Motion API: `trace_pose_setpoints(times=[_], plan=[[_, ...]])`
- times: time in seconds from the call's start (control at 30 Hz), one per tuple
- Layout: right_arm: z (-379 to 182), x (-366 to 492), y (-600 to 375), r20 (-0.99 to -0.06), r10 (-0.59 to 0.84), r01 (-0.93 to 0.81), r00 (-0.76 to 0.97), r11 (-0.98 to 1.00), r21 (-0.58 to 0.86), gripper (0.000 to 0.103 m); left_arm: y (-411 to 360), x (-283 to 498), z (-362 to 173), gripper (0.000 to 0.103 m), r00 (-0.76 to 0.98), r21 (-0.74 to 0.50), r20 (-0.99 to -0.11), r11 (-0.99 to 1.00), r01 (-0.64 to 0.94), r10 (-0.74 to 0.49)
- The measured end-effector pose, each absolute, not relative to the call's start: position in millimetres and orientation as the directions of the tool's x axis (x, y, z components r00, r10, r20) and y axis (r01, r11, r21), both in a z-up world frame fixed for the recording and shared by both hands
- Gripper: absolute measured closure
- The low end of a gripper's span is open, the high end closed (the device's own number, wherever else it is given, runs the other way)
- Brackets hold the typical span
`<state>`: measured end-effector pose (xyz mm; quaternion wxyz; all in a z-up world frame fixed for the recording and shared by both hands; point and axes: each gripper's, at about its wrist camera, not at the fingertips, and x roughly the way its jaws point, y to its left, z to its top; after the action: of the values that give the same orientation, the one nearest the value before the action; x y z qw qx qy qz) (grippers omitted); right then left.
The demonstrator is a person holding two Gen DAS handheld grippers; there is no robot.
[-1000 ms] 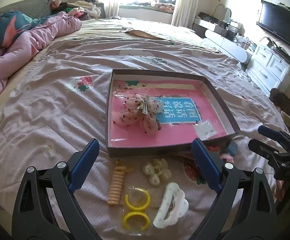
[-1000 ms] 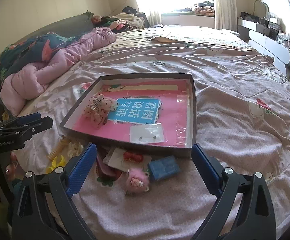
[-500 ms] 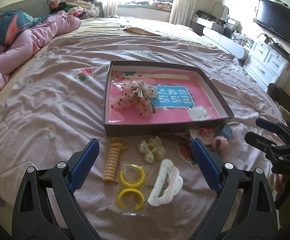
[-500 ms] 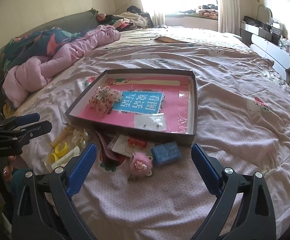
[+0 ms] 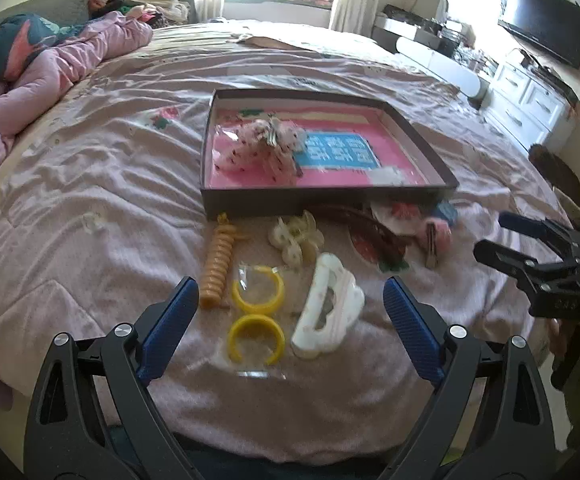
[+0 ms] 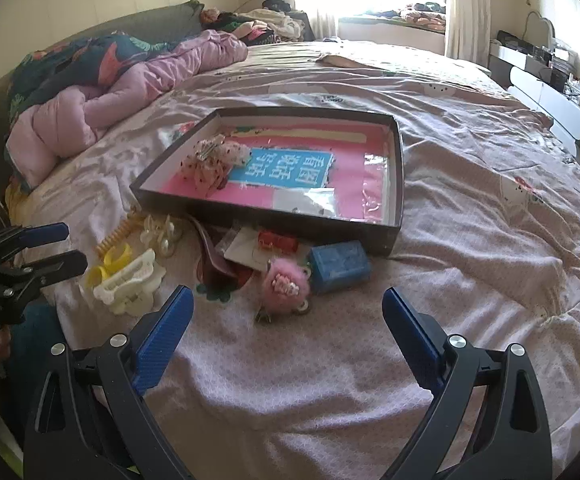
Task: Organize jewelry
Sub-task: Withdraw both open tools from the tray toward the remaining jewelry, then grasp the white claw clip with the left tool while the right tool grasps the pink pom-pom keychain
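A dark shallow tray with a pink floor lies on the bed and holds a dotted pink bow. In front of it lie a spiral hair tie, bagged yellow rings, a white claw clip, a cream flower clip, a brown headband, a fluffy pink clip and a blue box. My left gripper hovers open over the rings and claw clip. My right gripper is open just short of the fluffy clip.
A pink quilted cover spreads over the whole bed, with a bunched pink duvet at the far left. White drawers and a wall television stand to the right. A red clip on a card lies against the tray's front wall.
Both grippers have drawn back toward the bed's near edge, so the tray and the loose pieces sit farther ahead. Both stay open and nothing has been picked up.
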<state>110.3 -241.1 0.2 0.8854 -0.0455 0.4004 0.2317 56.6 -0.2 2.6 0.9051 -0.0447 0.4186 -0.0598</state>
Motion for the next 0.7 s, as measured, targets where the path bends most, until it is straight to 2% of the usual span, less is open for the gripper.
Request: trace_pose_setpoints(times=[0.1,0.2,0.43,0.6,0.7], plan=[[-4.4,108.5,-239.5,-0.737,0.376,-0.456,0.562,0.884,0.104,0.011,-4.2,52.5,-0.9,0.019,0.634,-0.126,-0.758,0.988,0.088,-0.154],[-8.8,107.9,-237.4,-0.742,0.379,-0.462,0.553,0.880,0.105,0.011,-9.7,48.5,-5.2,0.029,0.620,-0.133,-0.764,0.984,0.117,-0.177],[-18.5,111.6,-236.4,-0.757,0.394,-0.470,0.521,0.873,0.130,0.019,-24.4,52.2,-16.8,0.052,0.581,-0.136,-0.785,0.975,0.178,-0.216],[-25.7,116.7,-236.3,-0.764,0.416,-0.471,0.494,0.866,0.166,0.026,-36.7,61.7,-22.2,0.055,0.557,-0.109,-0.801,0.969,0.221,-0.217],[-29.5,120.1,-233.5,-0.767,0.428,-0.476,0.478,0.860,0.183,0.037,-42.8,65.5,-24.0,0.055,0.557,-0.076,-0.807,0.970,0.231,-0.196]])
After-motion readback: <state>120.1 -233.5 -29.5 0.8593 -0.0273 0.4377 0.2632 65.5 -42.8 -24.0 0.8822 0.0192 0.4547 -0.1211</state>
